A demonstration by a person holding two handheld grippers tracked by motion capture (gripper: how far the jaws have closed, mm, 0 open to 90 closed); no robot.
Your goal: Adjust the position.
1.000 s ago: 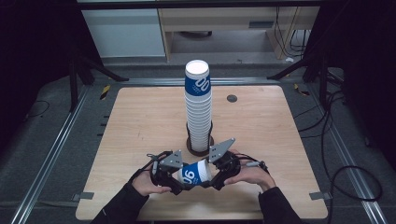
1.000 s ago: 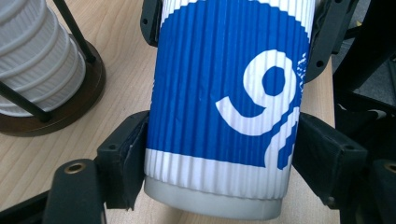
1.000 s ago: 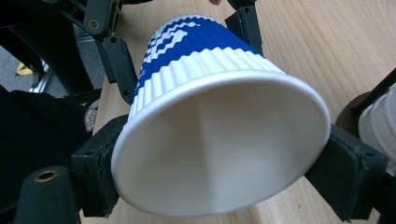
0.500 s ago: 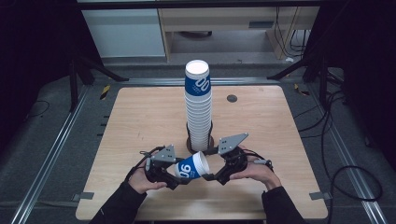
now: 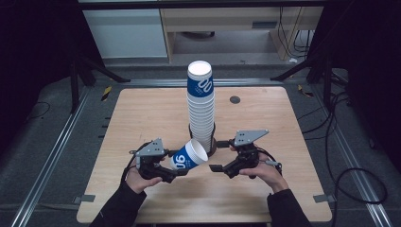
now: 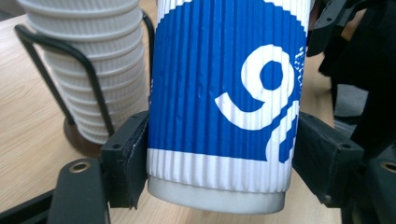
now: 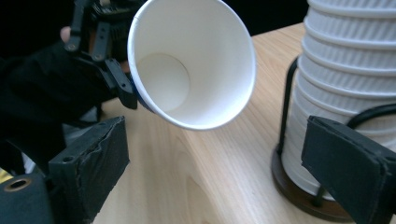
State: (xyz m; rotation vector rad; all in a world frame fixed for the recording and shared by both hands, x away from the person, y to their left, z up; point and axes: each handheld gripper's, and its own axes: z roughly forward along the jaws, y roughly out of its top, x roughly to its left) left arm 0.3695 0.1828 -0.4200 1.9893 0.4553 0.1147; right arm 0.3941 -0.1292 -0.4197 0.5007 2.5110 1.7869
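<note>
A blue and white ribbed paper cup (image 5: pixel 187 159) lies on its side above the table, its mouth toward the right. My left gripper (image 5: pixel 174 166) is shut on the cup (image 6: pixel 224 93) near its base, a pad pressing each side. My right gripper (image 5: pixel 218 155) stands open to the right of the cup's mouth; its jaws have just been opening and nothing is between them. In the right gripper view the cup's (image 7: pixel 196 60) empty white inside faces me, beyond the spread jaws. A tall stack of like cups (image 5: pixel 200 106) stands upright in a black wire holder (image 5: pixel 211 147) behind both grippers.
The wooden table (image 5: pixel 142 113) has a small dark round hole (image 5: pixel 235 100) at the back right. The cup stack (image 7: pixel 345 70) and its dark round base (image 7: pixel 303 191) sit close to my right gripper. Metal rails and cables run along the floor on both sides.
The right gripper has let go of the cup's mouth end and drawn back to the right. The left gripper keeps the cup, now raised slightly and tilted.
</note>
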